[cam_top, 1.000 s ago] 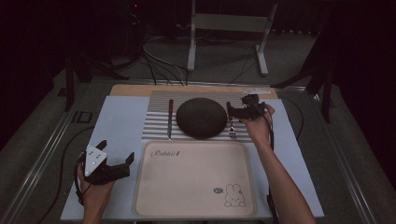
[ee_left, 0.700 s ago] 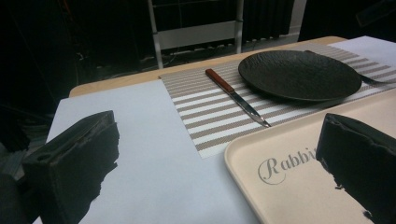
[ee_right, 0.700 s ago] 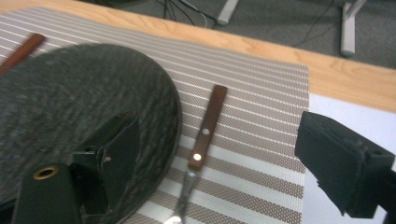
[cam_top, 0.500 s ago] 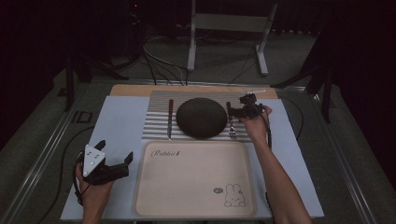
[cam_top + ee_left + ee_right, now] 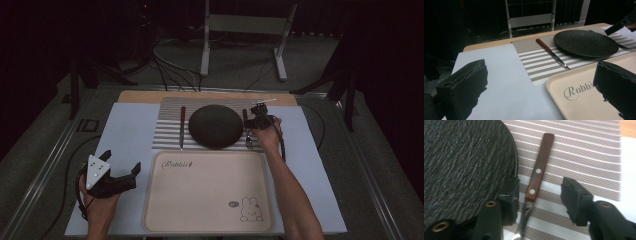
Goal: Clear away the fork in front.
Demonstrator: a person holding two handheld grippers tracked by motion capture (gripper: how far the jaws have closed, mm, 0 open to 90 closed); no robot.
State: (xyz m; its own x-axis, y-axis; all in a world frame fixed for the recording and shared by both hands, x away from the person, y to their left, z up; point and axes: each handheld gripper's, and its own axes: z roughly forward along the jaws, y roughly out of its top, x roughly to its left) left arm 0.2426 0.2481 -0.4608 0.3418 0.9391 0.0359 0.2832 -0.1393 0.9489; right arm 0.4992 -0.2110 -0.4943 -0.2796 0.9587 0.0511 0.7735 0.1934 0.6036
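Fork (image 5: 534, 187) with a brown riveted wooden handle lies on the striped placemat (image 5: 584, 157), its handle running up between the jaws of the right gripper (image 5: 537, 195). Those jaws have just been closing and now stand partly spread, one on each side of the handle; a gap shows on both sides, so the pads do not press on it. Hard against the left-hand jaw in the right gripper view is the rim of the dark textured plate (image 5: 461, 165), which crowds that jaw's side; the other jaw has bare placemat beneath it. Beyond the jaw tips the handle's end points toward the far stripes and a strip of wooden table edge (image 5: 627, 127).

From the high view, the right gripper (image 5: 257, 122) sits over the fork (image 5: 247, 131) just beside the plate (image 5: 216, 126). Across the plate lies a knife (image 5: 182, 125) with a matching wooden handle. Nearer the person is a cream tray (image 5: 210, 192) printed with a rabbit.

Left gripper (image 5: 120, 175) rests near the tray's left edge with jaws spread wide, nothing between them; past its jaws lie the tray corner (image 5: 584, 92), then the knife (image 5: 552, 53) and the plate (image 5: 585, 42).
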